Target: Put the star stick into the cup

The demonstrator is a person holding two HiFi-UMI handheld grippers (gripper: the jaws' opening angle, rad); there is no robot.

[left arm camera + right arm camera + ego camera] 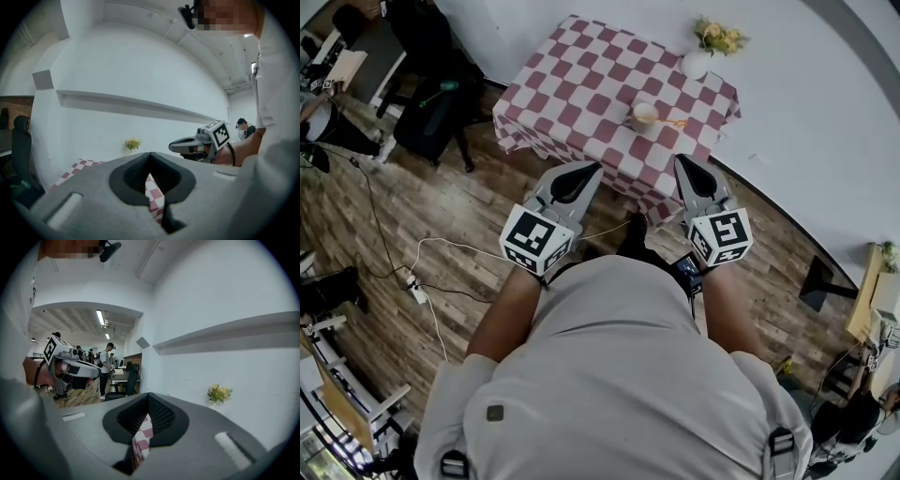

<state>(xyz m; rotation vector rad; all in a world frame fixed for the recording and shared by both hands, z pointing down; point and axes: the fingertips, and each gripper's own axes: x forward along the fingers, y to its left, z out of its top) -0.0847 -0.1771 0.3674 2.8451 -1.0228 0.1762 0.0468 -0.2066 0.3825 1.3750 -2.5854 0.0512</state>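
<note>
A pale cup (644, 115) stands on the table with the red-and-white check cloth (581, 75), near its front right part. A thin yellow-orange stick (673, 123) points right from the cup; I cannot tell whether it rests in the cup or beside it. Both grippers hover short of the table's near edge, over the floor. My left gripper (592, 167) is shut with nothing in it, its jaws meeting in the left gripper view (150, 154). My right gripper (682, 159) is also shut and empty (148, 395). Each gripper view shows only a strip of check cloth through the jaws.
A white vase of yellow flowers (705, 52) stands at the table's far right corner against the white wall. A black chair and a bag (431, 108) stand left of the table. Cables and a power strip (419, 292) lie on the wooden floor at left.
</note>
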